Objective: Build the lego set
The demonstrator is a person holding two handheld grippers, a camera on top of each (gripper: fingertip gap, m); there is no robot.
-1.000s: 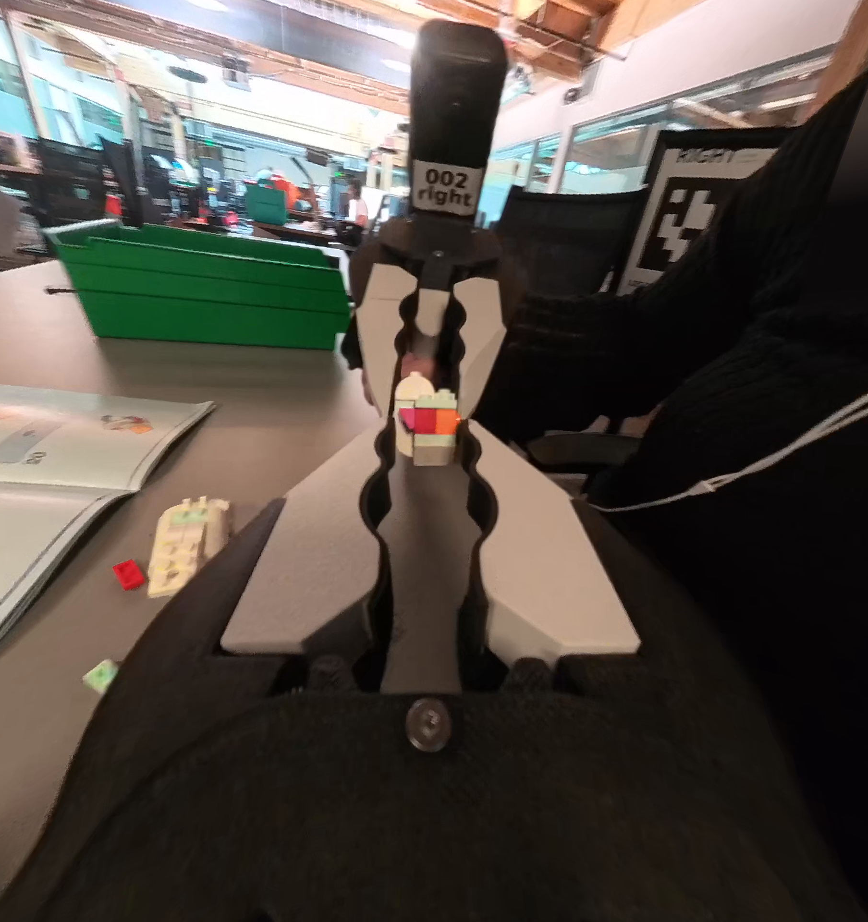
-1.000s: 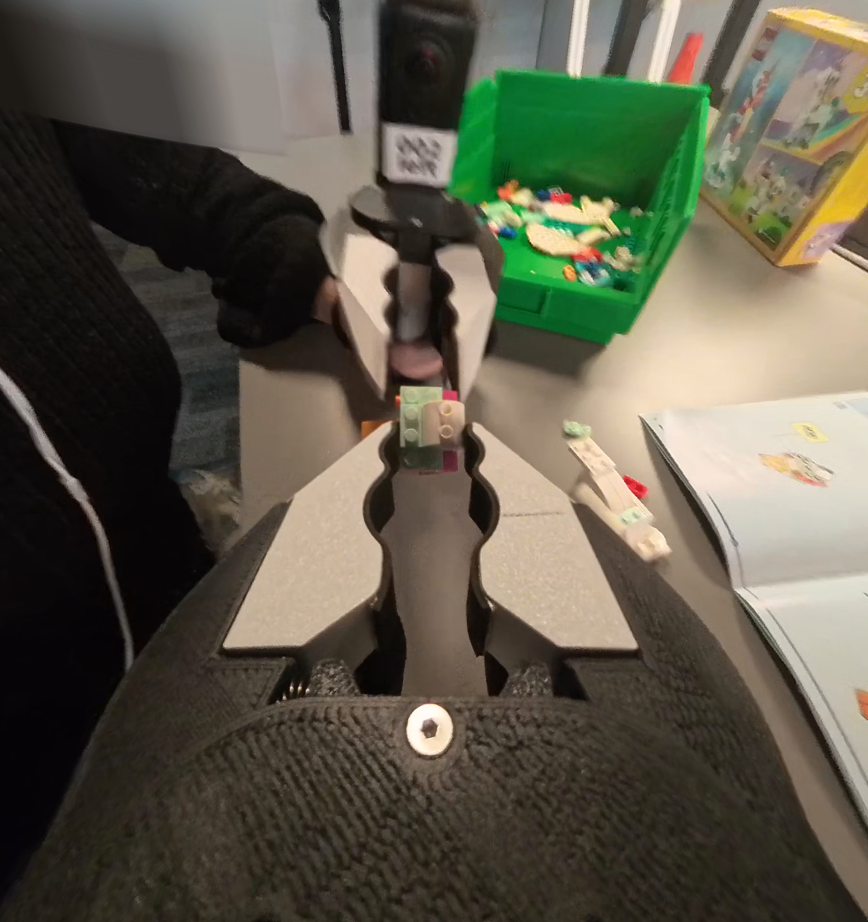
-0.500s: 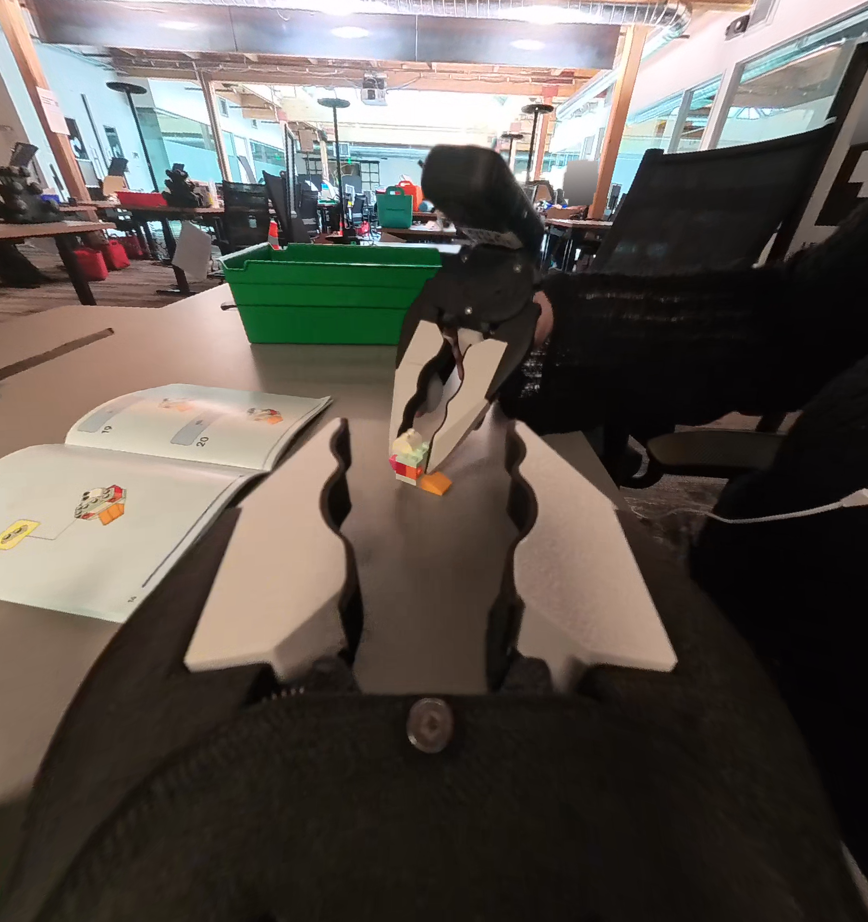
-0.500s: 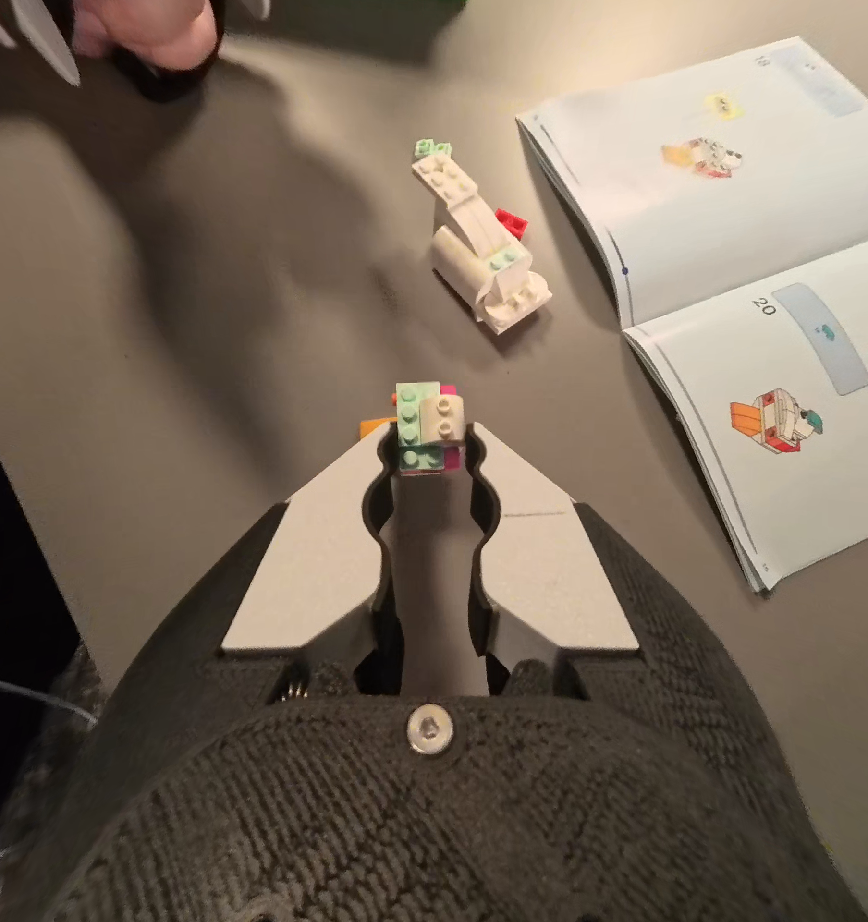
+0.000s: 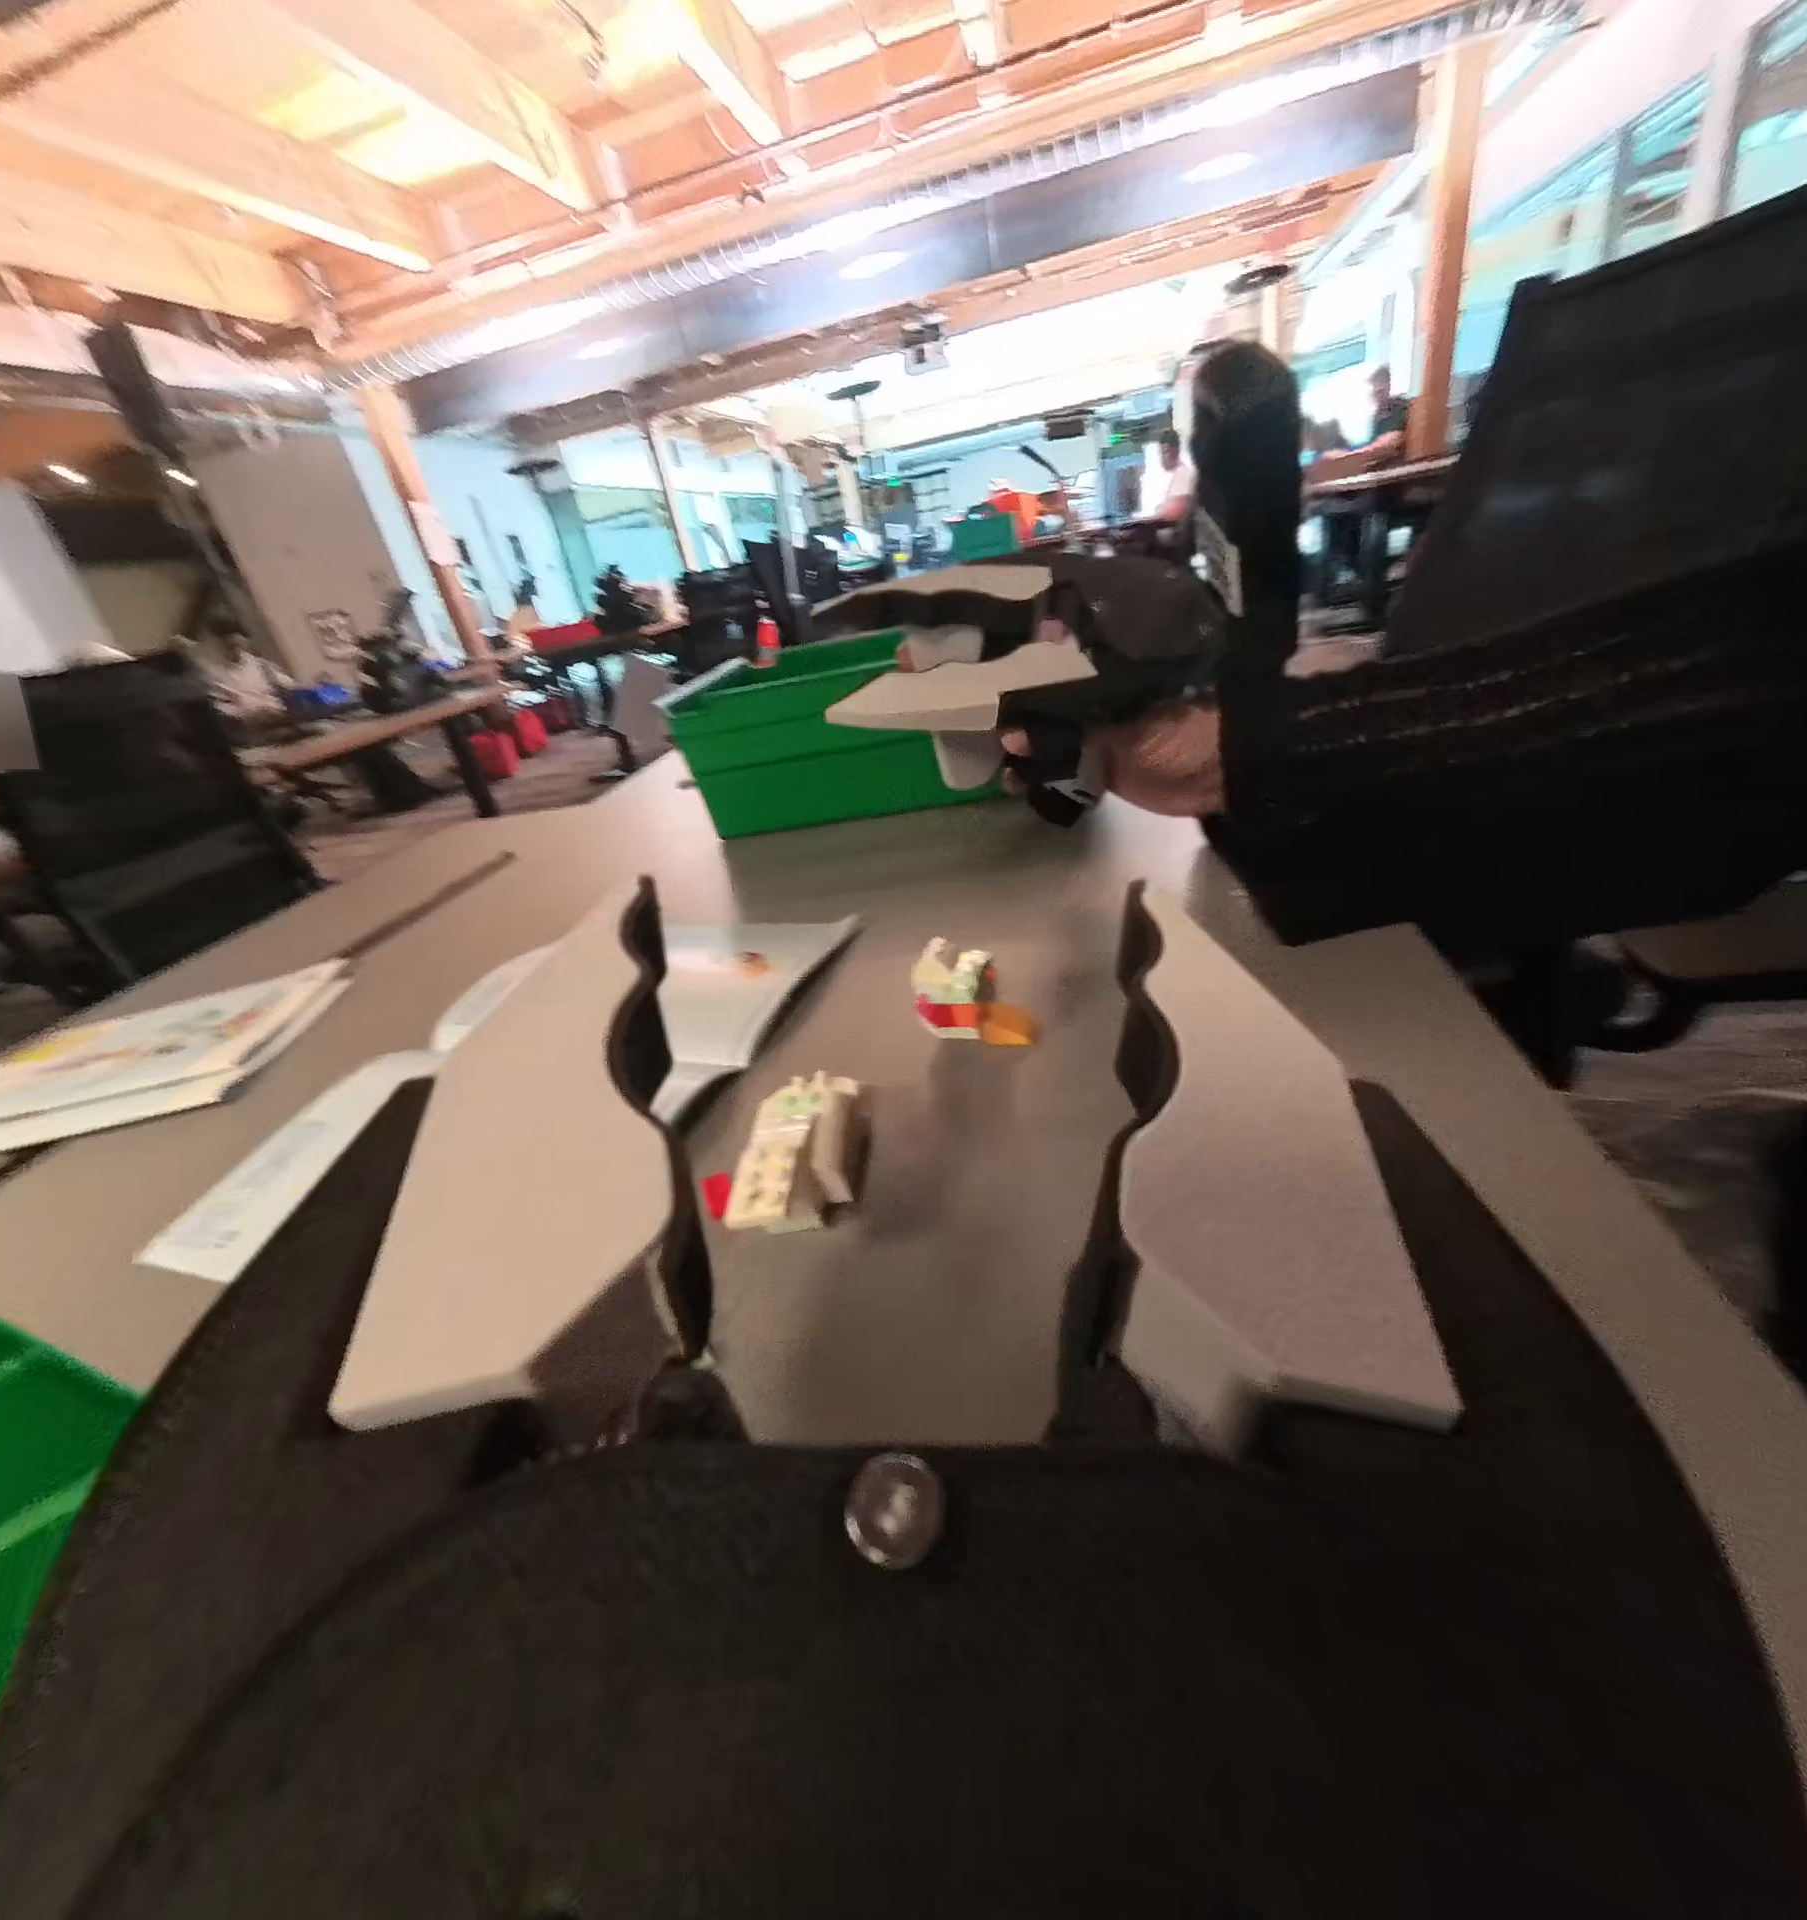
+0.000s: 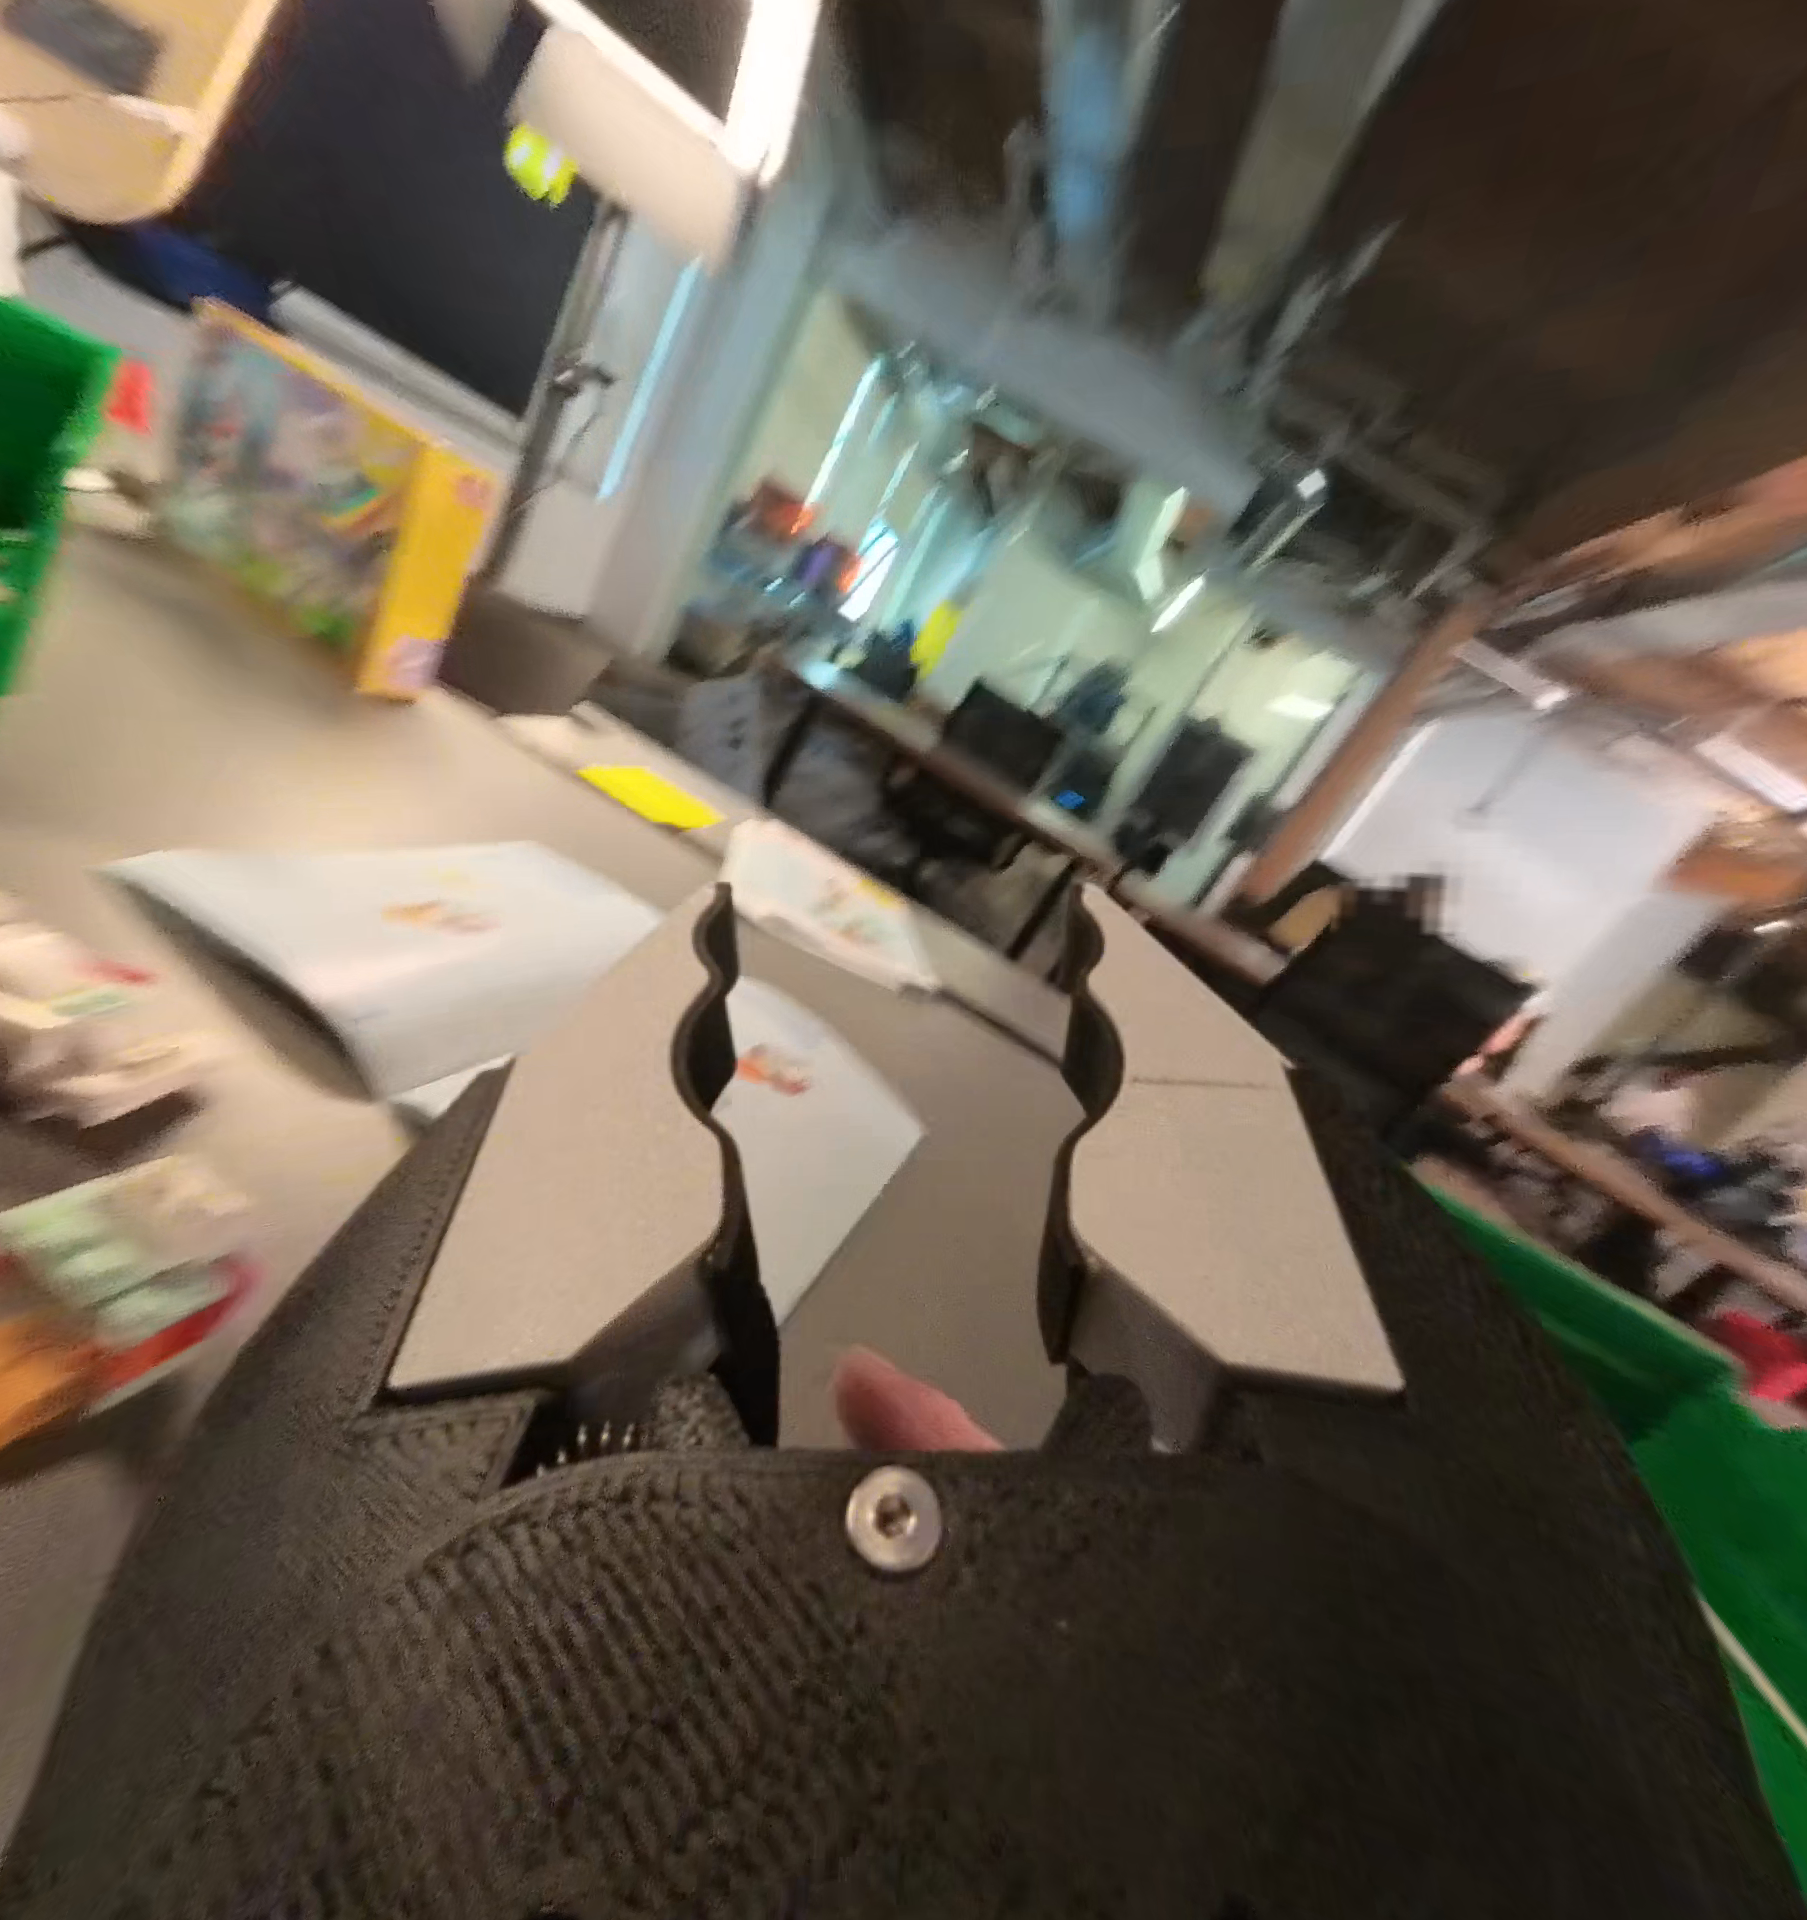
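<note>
1. In the left wrist view, a green bin corner [image 5: 5,1455] filled the lower left edge of the frame, and a loose booklet [image 5: 140,1039] lay on the grey table [image 5: 982,1299] at mid left.
2. The open instruction booklet [image 5: 712,997] lay left of centre, partly hidden behind the left finger.
3. The left gripper [image 5: 883,914] held its jaws spread wide with nothing between them.
4. Between those fingers, at frame centre, a cream lego piece with pale green studs [image 5: 800,1153] lay on the table, with a small red brick [image 5: 715,1195] touching its left side.
5. Just above and to the right, apart from it, stood a small lego figure in white, red and pale green [image 5: 951,987], with an orange piece [image 5: 1008,1029] at its right foot.
6. Farther up, a second green bin [image 5: 805,748] stood at the back of the table.
7. At upper right, the right gripper [image 5: 857,665] hovered sideways above the table in front of that bin, jaws parted and empty, held by a hand in a black sleeve [image 5: 1501,769].
8. In the right wrist view, which was heavily blurred, the small figure [image 6: 99,1288] showed at lower left and a yellow-edged box [image 6: 338,520] stood at upper left.
9. The right gripper's own jaws [image 6: 894,914] stood apart at centre over the booklet page [image 6: 826,1143], gripping nothing.
</note>
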